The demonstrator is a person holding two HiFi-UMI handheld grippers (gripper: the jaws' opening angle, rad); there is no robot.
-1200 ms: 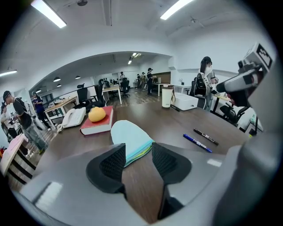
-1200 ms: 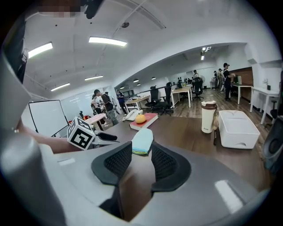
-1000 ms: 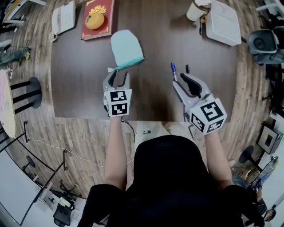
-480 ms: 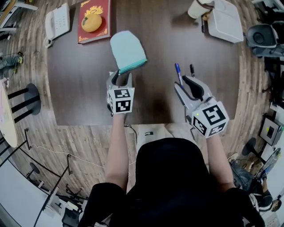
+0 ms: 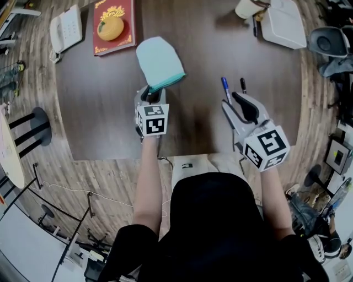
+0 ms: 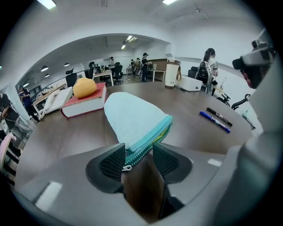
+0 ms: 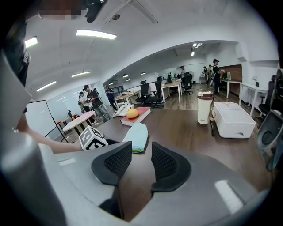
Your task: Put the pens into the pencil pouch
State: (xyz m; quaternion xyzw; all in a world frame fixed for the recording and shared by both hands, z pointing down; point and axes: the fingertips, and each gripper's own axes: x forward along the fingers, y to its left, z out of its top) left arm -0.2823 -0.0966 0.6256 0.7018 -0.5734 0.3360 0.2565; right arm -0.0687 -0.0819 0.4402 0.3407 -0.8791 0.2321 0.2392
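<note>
There are two pens, a blue pen (image 5: 225, 89) and a black pen (image 5: 243, 85). They lie side by side on the bench (image 5: 99, 121), just ahead of the right claw (image 5: 230, 99) and well to the right of the left claw (image 5: 153, 93).

There is one pouch (image 5: 159, 63), pale teal, lying flat directly ahead of the left claw. Its zipper corner reaches in between that claw's jaws. The left claw's jaws stand narrowly apart on either side of that corner, with the small zipper pull beside the left jaw. A strip of bench shows in the gap, so nothing is pinched.

The right claw's jaws are likewise narrowly apart and hold nothing, with only bench between them.

Far ahead and left of the left claw lie one red book (image 5: 113, 25) with a round orange thing (image 5: 110, 28) on it and one white phone (image 5: 65, 30). Far ahead of the right claw stand one white box (image 5: 284, 23) and one cup (image 5: 245, 7).

A second ago the left claw stood just short of the pouch, and it has since come up until the corner sits inside its jaws. The right claw sits much as before behind the pens.
</note>
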